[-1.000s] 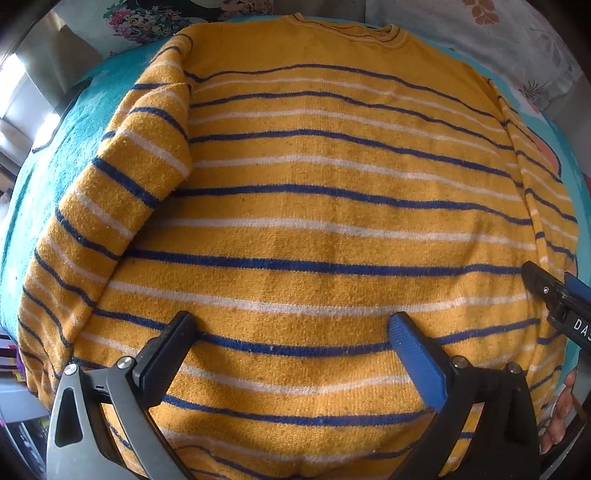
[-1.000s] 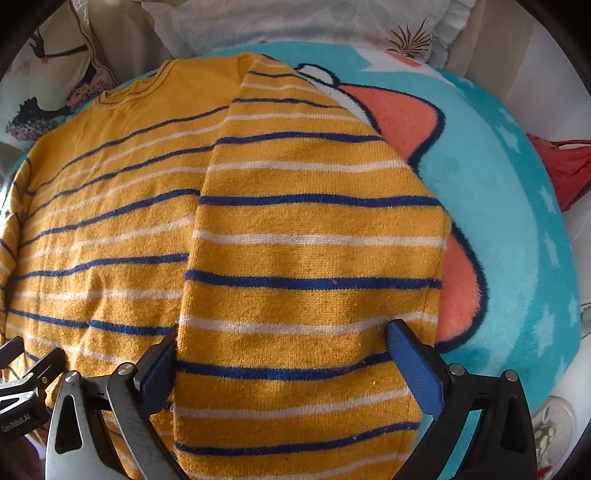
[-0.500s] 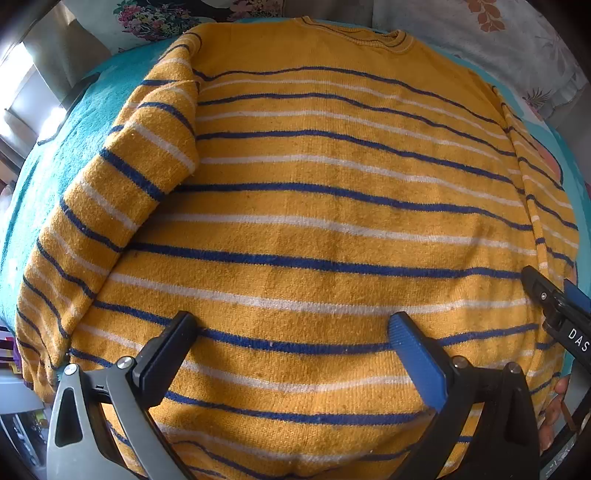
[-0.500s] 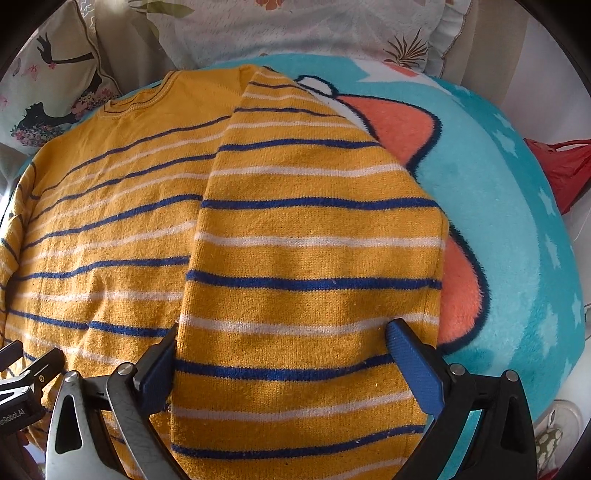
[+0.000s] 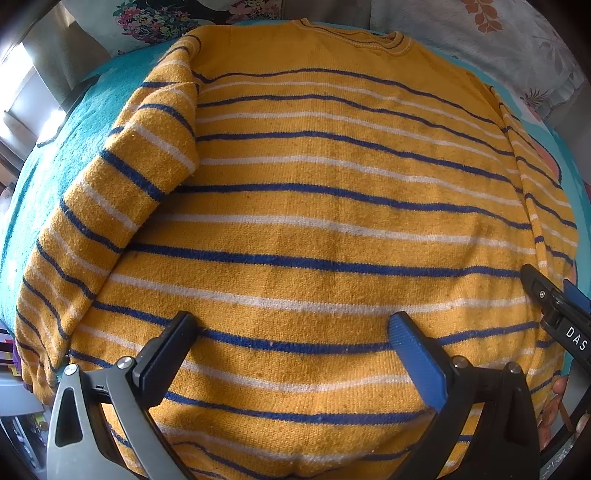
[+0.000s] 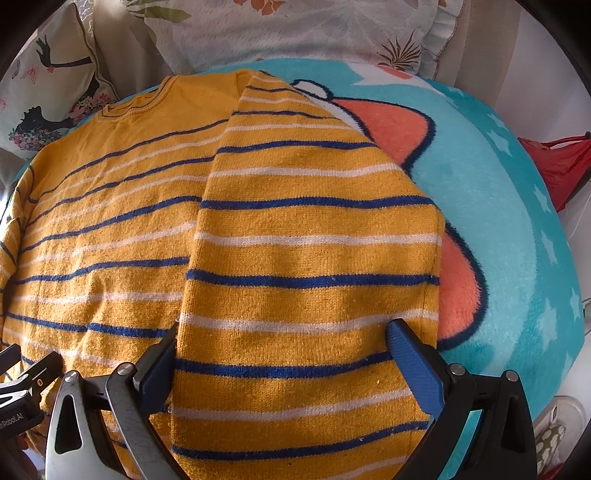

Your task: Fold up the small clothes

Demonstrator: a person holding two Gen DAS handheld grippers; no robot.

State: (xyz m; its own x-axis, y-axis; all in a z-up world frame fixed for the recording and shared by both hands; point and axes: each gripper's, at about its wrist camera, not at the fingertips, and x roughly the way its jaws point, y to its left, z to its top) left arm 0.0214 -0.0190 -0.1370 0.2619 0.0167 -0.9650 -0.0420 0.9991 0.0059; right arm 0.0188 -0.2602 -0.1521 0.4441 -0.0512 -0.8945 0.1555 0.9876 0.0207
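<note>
Sweater point(image 5: 332, 221) edge-to-edge; bare blanket point(image 6: 509, 240) right of sleeve point(image 6: 310, 258).

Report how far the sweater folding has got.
Done: both sleeves are folded in over the yellow striped sweater, the left sleeve and the right sleeve. In hand: nothing; the left gripper and right gripper are open over the lower part. Left: folding the body up toward the collar.

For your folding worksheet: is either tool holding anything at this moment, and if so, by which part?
Nothing is held. The left tool and the right tool are both open above the striped sweater, gripping no fabric.
</note>
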